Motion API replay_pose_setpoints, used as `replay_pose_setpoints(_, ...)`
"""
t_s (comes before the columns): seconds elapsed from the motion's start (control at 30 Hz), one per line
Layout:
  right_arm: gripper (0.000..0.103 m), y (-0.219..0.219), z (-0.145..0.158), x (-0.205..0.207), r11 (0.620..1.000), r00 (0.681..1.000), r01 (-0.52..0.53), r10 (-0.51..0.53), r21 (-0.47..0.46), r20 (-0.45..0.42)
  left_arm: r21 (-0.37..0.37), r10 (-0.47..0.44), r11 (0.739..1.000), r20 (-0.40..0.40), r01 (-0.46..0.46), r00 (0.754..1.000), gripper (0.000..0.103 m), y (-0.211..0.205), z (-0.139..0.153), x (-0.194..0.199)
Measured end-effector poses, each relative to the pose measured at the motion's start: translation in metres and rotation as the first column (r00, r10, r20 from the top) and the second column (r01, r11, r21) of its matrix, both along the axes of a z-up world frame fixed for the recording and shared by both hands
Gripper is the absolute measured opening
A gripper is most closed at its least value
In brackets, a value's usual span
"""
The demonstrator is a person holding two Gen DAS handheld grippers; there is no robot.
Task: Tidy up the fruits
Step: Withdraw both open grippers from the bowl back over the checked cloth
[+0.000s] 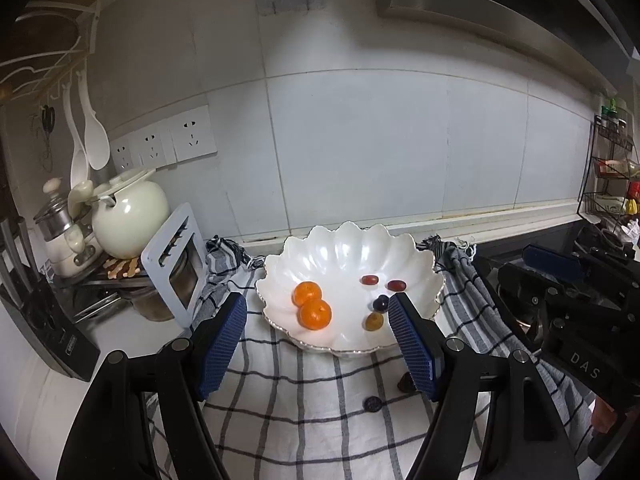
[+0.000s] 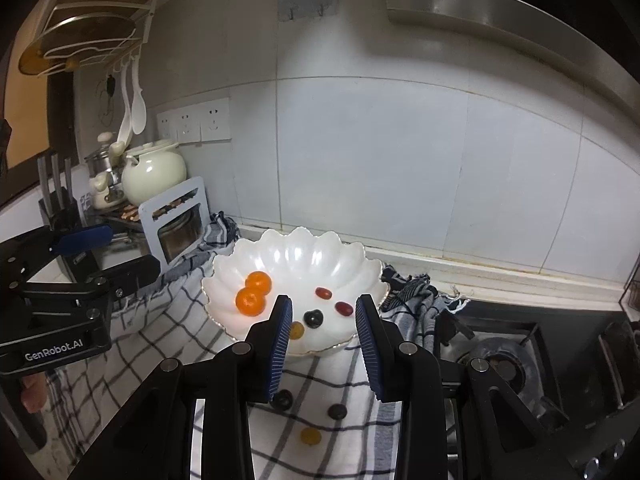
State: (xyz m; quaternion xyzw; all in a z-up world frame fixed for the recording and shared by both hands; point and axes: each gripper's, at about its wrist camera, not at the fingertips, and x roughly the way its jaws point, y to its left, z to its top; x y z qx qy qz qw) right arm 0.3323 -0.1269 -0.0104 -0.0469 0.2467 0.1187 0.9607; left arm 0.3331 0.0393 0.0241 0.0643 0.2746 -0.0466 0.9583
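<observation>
A white scalloped bowl (image 1: 344, 248) (image 2: 296, 256) sits on a checked cloth. In it lie two mandarins (image 1: 312, 306) (image 2: 253, 294), two red grapes (image 1: 370, 279) (image 2: 323, 292), a dark grape (image 1: 380, 302) (image 2: 313, 317) and a yellow grape (image 1: 373, 322) (image 2: 297, 330). On the cloth in front lie two dark grapes (image 2: 337, 411) (image 1: 372, 403) and a yellow grape (image 2: 311, 436). My left gripper (image 1: 318, 312) is open and empty just before the bowl. My right gripper (image 2: 324, 316) is open and empty over the bowl's near rim.
A cream teapot (image 1: 130, 210), a steel pot and a white rack with a jar (image 1: 176, 268) stand at the left. A gas stove (image 2: 508, 364) lies right of the cloth. A spice rack (image 1: 612, 168) hangs at far right. The tiled wall is behind.
</observation>
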Motion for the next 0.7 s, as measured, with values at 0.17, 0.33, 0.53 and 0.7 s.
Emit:
replay_pose_setpoints(0.17, 0.035, 0.001, -0.006, -0.012, 1.0, 1.0, -0.002, 0.002, 0.002, -0.003, 0.007, 0.0, 1.0, 0.009, 0.0, 1.0, 0.073, 0.001, -0.007, -0.013)
replay_pose_setpoints(0.33, 0.035, 0.002, -0.016, -0.022, 1.0, 1.0, -0.006, 0.006, -0.001, -0.012, 0.002, -0.005, 1.0, -0.003, 0.005, 1.0, 0.073, 0.001, -0.019, -0.024)
replay_pose_setpoints(0.53, 0.035, 0.001, -0.031, -0.033, 1.0, 0.999, -0.014, 0.015, 0.012, -0.039, -0.022, -0.021, 1.0, -0.042, 0.02, 0.999, 0.073, 0.001, -0.036, -0.03)
replay_pose_setpoints(0.7, 0.035, 0.001, -0.044, -0.037, 1.0, 0.998, -0.011, 0.012, 0.014, -0.064, -0.02, -0.026, 0.999, -0.073, 0.025, 0.997, 0.073, -0.001, -0.052, -0.034)
